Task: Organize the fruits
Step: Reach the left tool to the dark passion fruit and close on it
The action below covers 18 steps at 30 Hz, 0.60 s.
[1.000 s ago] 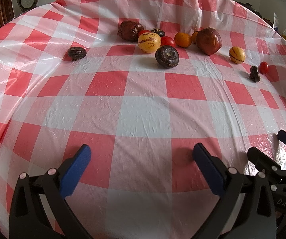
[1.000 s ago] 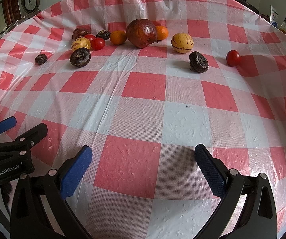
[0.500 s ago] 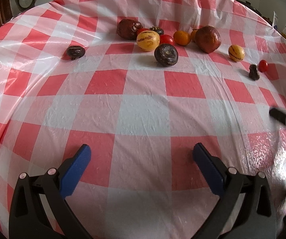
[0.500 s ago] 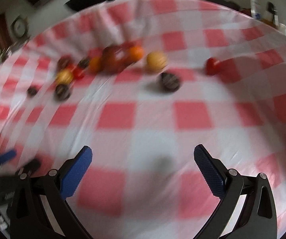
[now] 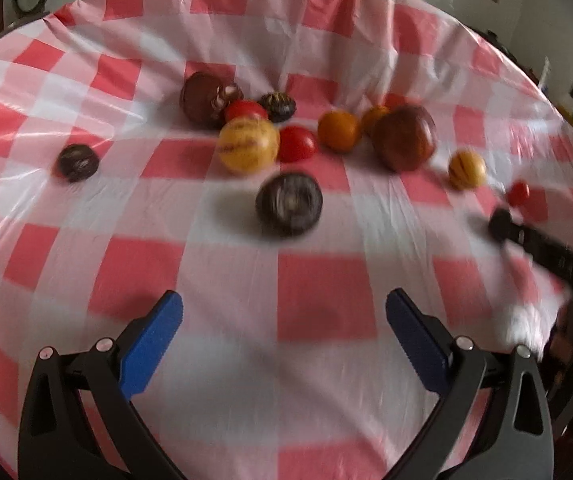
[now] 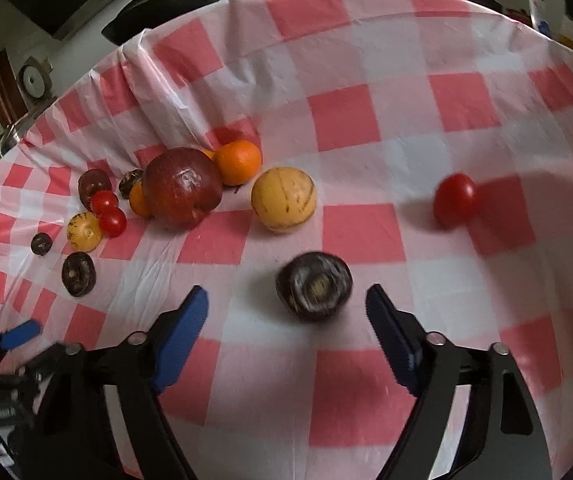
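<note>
Covering the desk, a red-and-white checked plastic cloth [image 6: 366,120] carries fruit not yet sorted: a large dark-red apple [image 6: 182,190] amid oranges, yellow striped melons and cherry tomatoes, with a dark purple round fruit [image 6: 313,286] lying apart, just ahead of the right gripper [image 6: 286,312]. Its jaws have just been closing yet stand spread, touching nothing; the fruit lies free. The left gripper [image 5: 284,314] has jaws spread and empty. Organizing appears barely begun. No legible writing.
</note>
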Tool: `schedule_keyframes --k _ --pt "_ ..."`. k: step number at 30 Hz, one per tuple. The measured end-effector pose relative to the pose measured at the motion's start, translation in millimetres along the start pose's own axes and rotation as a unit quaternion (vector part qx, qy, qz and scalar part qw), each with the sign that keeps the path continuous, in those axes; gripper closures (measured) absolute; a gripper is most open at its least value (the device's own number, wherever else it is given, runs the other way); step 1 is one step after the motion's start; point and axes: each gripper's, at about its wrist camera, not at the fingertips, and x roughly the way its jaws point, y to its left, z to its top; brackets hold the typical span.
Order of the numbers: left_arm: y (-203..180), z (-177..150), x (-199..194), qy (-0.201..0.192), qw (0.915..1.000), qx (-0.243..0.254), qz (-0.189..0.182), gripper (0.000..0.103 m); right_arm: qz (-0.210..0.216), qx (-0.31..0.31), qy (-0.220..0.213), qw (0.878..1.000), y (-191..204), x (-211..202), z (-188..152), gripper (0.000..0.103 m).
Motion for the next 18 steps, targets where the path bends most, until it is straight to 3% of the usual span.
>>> schedule_keyframes --k 3,8,9,11,15,17,18 --pt "-1.6 16.3 11.5 -0.008 0.9997 -0.006 0.021 0.001 0.002 -0.009 0.000 1.000 1.9 6.2 2.9 0.030" --pt "-4.5 31.8 26.7 -0.005 0.9992 -0.015 0.035 0.004 0.003 -0.019 0.000 1.000 3.0 14.0 5.7 0.040" --pt "-6.1 32.9 29.0 -0.004 0.9991 -0.012 0.041 0.007 0.004 -0.017 0.001 1.000 2.4 14.8 5.8 0.041" --pt "-9.4 33.5 35.3 0.005 0.9987 -0.003 0.050 0.026 0.001 -0.013 -0.002 1.000 1.7 14.9 5.6 0.046" --pt "-11.6 31.0 35.3 0.000 0.9983 0.010 0.057 0.037 -0.015 -0.011 -0.003 1.000 2.8 15.5 4.3 0.051" --pt "-11.7 29.0 34.3 -0.005 0.9980 0.016 0.061 0.051 -0.026 -0.011 0.000 1.000 2.8 15.5 2.2 0.062" --pt "-10.9 28.8 33.6 -0.006 0.9980 0.017 0.061 0.054 -0.029 -0.010 0.005 1.000 2.9 17.1 1.4 0.067"
